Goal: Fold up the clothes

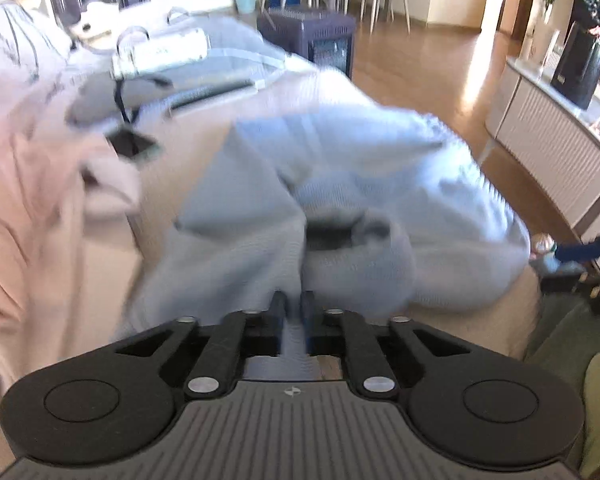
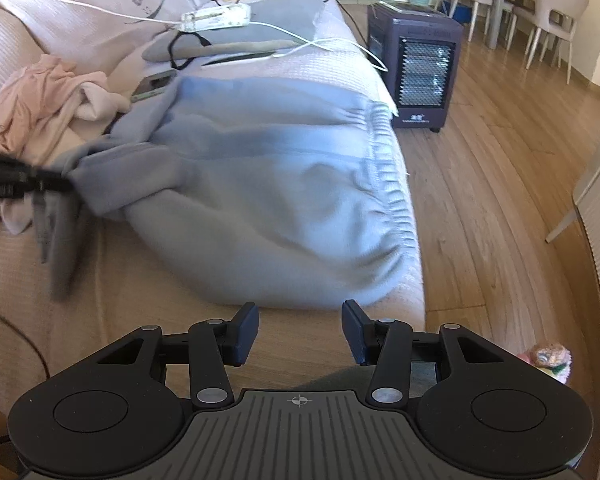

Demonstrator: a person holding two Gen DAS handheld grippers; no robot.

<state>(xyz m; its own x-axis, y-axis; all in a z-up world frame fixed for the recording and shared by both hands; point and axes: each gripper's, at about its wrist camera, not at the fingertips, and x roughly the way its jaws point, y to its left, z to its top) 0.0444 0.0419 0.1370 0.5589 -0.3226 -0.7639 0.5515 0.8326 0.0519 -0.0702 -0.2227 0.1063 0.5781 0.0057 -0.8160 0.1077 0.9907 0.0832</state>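
Note:
A light blue-grey garment [image 2: 260, 184] with an elastic waistband lies bunched on the pink-beige sofa cover [image 2: 140, 320]. In the left wrist view the same garment [image 1: 360, 168] is blurred, and my left gripper [image 1: 293, 308] is shut on a fold of it, with cloth pinched between the two narrow fingers. The right wrist view shows that left gripper [image 2: 66, 184] at the left edge, lifting a corner of the garment off the sofa. My right gripper [image 2: 300, 328] stands open over bare sofa cover just in front of the garment, with nothing between its pads.
A crumpled pink garment [image 2: 48, 96] lies at the back left beside a phone [image 2: 152, 84]. Behind these are a grey cushion [image 2: 260, 20], a white power strip [image 2: 216, 16] and cables. A dark heater [image 2: 416, 68] stands on the wooden floor right of the sofa.

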